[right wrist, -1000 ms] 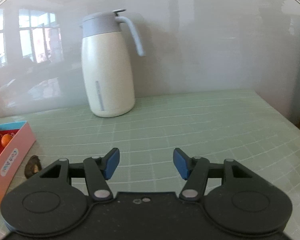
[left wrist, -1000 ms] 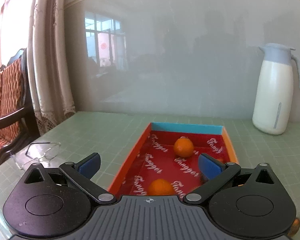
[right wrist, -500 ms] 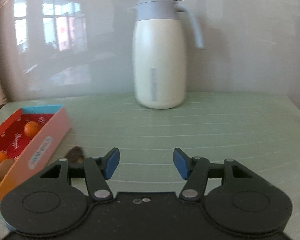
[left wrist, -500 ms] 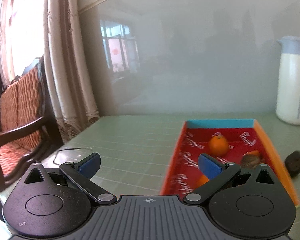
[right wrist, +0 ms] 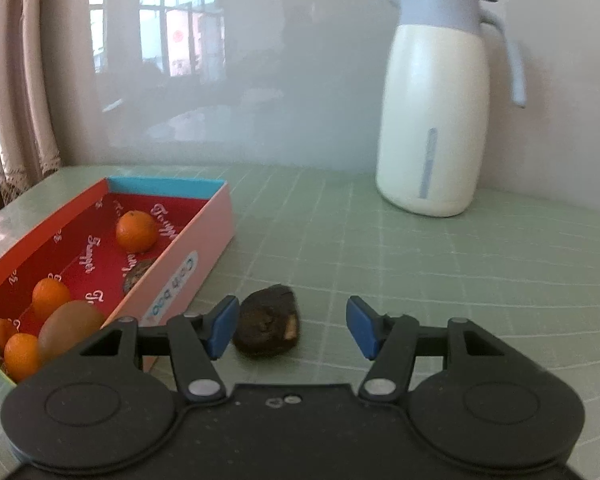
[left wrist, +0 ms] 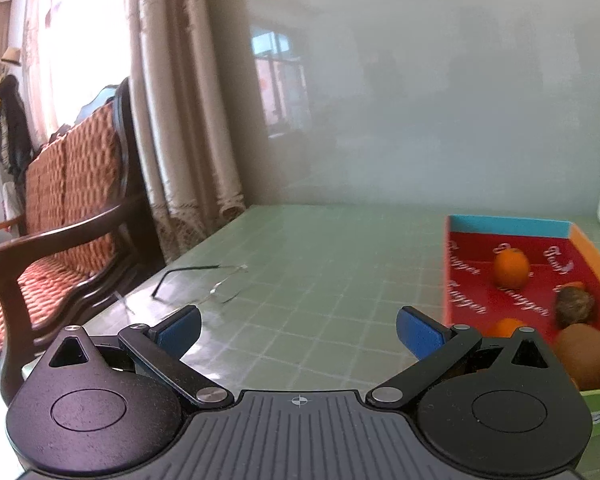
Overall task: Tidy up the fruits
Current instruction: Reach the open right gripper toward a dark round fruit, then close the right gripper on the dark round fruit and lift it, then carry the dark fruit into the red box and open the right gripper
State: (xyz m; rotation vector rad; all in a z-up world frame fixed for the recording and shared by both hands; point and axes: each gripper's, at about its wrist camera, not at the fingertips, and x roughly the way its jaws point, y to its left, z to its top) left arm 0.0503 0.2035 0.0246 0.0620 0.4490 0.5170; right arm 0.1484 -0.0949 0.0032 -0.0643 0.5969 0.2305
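Observation:
A red-lined cardboard box (right wrist: 204,240) lies on the green table and holds several small oranges (right wrist: 136,231), a brown kiwi (right wrist: 70,326) and a dark wrinkled fruit (right wrist: 138,274). Outside the box, a dark brown fruit (right wrist: 268,320) rests on the table just ahead of my right gripper (right wrist: 292,326), closer to its left finger; the jaws stand open and do not touch it. In the left wrist view the box (left wrist: 508,226) is at the right with an orange (left wrist: 511,267) and kiwi (left wrist: 584,354) inside. My left gripper (left wrist: 298,330) hangs open over bare table, empty.
A white jug with a pale blue lid (right wrist: 436,108) stands at the back right against the glossy wall. A pair of glasses (left wrist: 208,280) lies near the table's left edge. A wooden armchair (left wrist: 60,216) and curtains (left wrist: 180,92) stand beyond that edge.
Both views have swung left. The box slid to the right in the left wrist view and glasses came nearer centre. The dark fruit outside the box now lies between the right gripper's fingers.

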